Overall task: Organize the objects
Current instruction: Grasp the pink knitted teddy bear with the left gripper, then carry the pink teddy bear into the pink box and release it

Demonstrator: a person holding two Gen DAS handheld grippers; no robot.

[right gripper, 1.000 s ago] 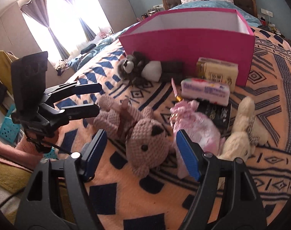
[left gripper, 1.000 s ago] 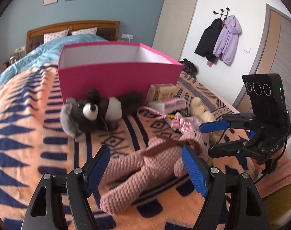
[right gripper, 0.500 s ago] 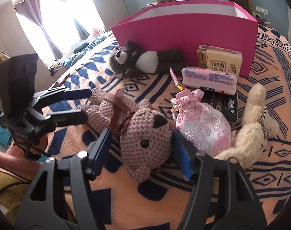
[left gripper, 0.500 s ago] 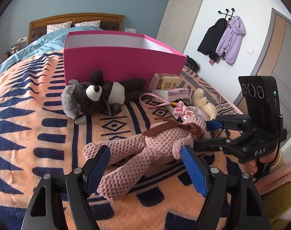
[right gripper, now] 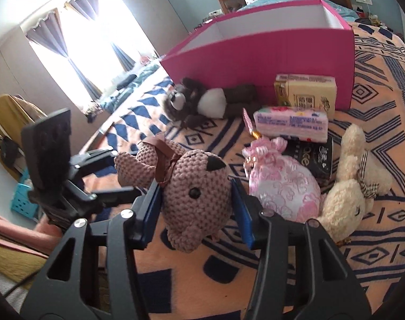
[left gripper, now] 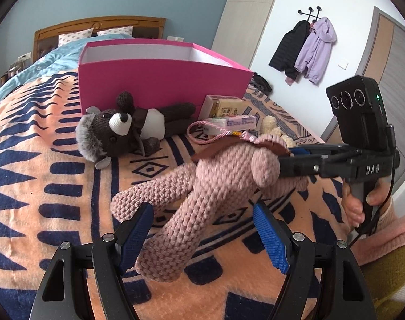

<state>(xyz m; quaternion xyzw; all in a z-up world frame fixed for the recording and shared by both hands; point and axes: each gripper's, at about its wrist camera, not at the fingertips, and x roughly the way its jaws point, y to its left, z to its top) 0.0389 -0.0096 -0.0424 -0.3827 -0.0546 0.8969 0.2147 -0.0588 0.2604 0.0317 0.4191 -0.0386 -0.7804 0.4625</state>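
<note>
Left wrist view, left to right. The dark knitted bear (left gripper: 128, 130) lies on its back at centre left of the frame, against the foot of the pink box (left gripper: 160, 80), which stands open-topped at upper centre; judged the destination, since the loose items are gathered along its front wall. The left gripper (left gripper: 202, 229), bottom centre, stands wide with one leg of the pink crocheted bear (left gripper: 202, 184) between its pads but not pressed, so it holds nothing. At right of the frame the right gripper (left gripper: 290, 160) is clamped on that bear's head, a hand (left gripper: 359, 200) on its handle; its jaws have just been closing. The body droops leftward from that single hold, which accounts for the dangling legs.

Right wrist view, left to right. The head sits squeezed between the blue pads at centre. Right of it lie the pink satin pouch (right gripper: 279, 186) and the cream plush toy (right gripper: 354, 181), both flat on the bed blanket (right gripper: 375, 101). Behind them, upper right, are the yellow pack (right gripper: 306, 93), the pink tissue pack (right gripper: 290, 124) and a black packet (right gripper: 314, 160), partly covered.

Count: plush toys, three; packs, three; pouch, one; box, one. None is seen inside the box
</note>
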